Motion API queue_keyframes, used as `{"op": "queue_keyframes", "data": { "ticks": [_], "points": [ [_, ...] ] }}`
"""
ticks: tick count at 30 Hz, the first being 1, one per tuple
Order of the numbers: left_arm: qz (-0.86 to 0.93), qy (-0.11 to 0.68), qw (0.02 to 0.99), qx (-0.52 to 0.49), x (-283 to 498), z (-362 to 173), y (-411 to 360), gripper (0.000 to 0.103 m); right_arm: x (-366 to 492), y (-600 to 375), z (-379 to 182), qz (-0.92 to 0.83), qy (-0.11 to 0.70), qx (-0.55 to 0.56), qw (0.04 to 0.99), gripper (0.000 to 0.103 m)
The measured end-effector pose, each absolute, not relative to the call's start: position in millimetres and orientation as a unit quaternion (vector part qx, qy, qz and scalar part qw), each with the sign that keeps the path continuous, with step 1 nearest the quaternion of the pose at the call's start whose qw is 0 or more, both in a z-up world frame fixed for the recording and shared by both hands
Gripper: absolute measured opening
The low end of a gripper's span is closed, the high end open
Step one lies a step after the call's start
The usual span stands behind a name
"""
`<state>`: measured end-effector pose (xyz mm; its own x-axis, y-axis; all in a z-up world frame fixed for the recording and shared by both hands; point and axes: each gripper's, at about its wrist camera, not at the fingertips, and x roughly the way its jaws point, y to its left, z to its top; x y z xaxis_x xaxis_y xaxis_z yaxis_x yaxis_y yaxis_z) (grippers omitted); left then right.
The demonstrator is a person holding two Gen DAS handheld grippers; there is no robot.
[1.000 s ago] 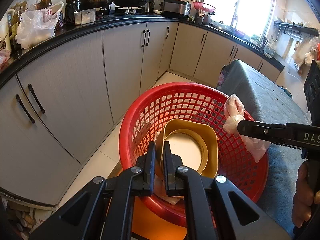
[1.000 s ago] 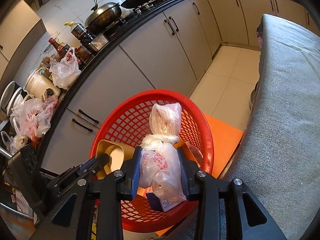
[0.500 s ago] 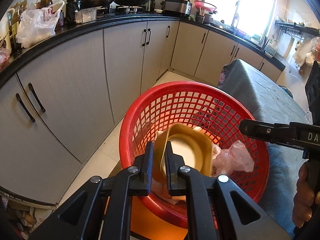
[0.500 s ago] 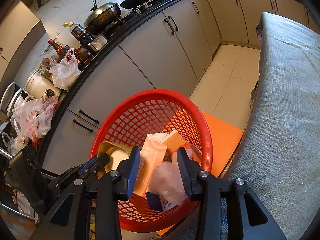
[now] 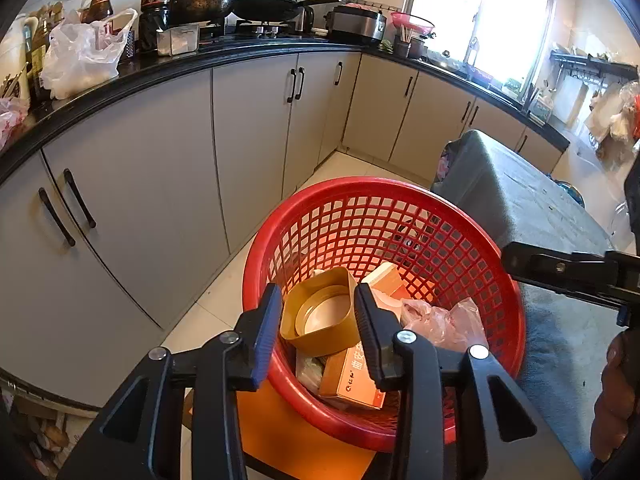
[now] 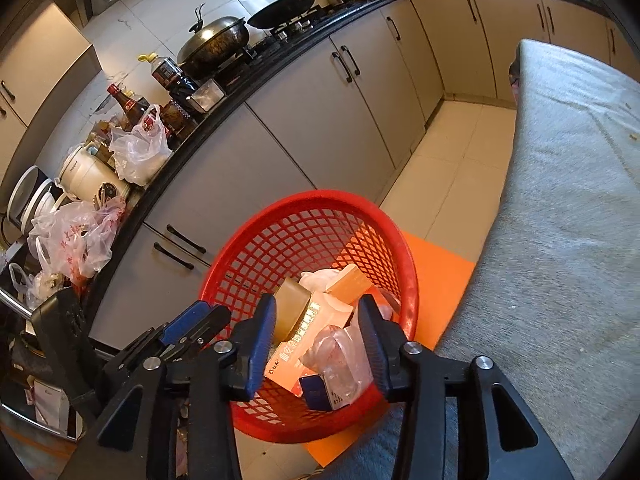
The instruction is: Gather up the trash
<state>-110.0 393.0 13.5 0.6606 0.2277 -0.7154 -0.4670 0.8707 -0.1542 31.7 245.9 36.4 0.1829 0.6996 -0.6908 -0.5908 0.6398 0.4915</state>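
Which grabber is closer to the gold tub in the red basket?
Left. The left gripper hangs open right above the gold tub, its fingers on either side. The right gripper is open over the plastic bag and boxes beside it in the red basket.

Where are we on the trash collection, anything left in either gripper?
Done: the gold square container, clear plastic bag and orange cardboard box lie in the red mesh basket. In hand: nothing; left gripper and right gripper open. Left: no loose trash visible.

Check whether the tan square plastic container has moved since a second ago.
Yes. The tan square plastic container left the left gripper, now open, and dropped lower inside the red mesh basket, resting on an orange box.
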Motion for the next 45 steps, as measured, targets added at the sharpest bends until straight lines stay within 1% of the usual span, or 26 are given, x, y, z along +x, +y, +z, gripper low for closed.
{"op": "queue_keyframes", "data": {
  "ticks": [3,5,7,8,10,14,16,17,19,26,28,36,41,45],
  "points": [
    [0.197,0.359,0.897,-0.164,-112.5,16.9,391.1,0.043,27.2,238.3,43.0,0.411,0.472,0.051,0.778,0.053],
    [0.200,0.356,0.898,-0.163,-113.7,19.2,388.4,0.047,25.4,232.3,46.6,0.404,0.466,0.049,0.786,0.059],
    [0.214,0.350,0.899,-0.155,-116.2,22.5,385.7,0.058,23.2,225.4,49.6,0.399,0.460,0.045,0.792,0.061],
    [0.219,0.347,0.899,-0.153,-117.4,24.1,385.0,0.060,22.2,222.7,50.8,0.396,0.458,0.043,0.795,0.063],
    [0.228,0.340,0.899,-0.157,-121.3,26.7,385.1,0.068,19.9,215.6,53.3,0.386,0.454,0.039,0.802,0.067],
    [0.252,0.321,0.898,-0.162,-131.0,32.3,386.7,0.078,11.7,201.9,58.6,0.368,0.442,0.022,0.818,0.076],
    [0.274,0.307,0.898,-0.156,-138.0,38.3,382.6,0.086,4.9,195.3,62.6,0.354,0.430,0.006,0.830,0.078],
    [0.280,0.299,0.900,-0.150,-141.4,41.6,379.0,0.088,0.2,191.5,65.1,0.347,0.423,-0.003,0.837,0.082],
    [0.295,0.287,0.902,-0.133,-147.5,48.6,370.5,0.093,-8.8,183.0,69.3,0.342,0.407,-0.016,0.847,0.085],
    [0.338,0.260,0.901,-0.080,-166.6,64.9,335.8,0.100,-41.9,147.6,84.2,0.308,0.352,-0.057,0.882,0.096],
    [0.348,0.259,0.899,-0.067,-170.1,66.7,327.2,0.102,-51.0,138.4,87.4,0.293,0.336,-0.073,0.892,0.097],
    [0.354,0.270,0.894,-0.046,-185.2,71.3,295.5,0.102,-80.2,97.3,93.6,0.256,0.295,-0.103,0.915,0.100],
    [0.388,0.249,0.887,-0.033,-206.5,76.1,272.2,0.102,-105.9,71.0,94.5,0.237,0.279,-0.106,0.924,0.101],
    [0.365,0.243,0.898,-0.029,-220.5,77.2,246.1,0.102,-132.1,51.1,93.9,0.225,0.264,-0.110,0.931,0.102]
  ]
}}
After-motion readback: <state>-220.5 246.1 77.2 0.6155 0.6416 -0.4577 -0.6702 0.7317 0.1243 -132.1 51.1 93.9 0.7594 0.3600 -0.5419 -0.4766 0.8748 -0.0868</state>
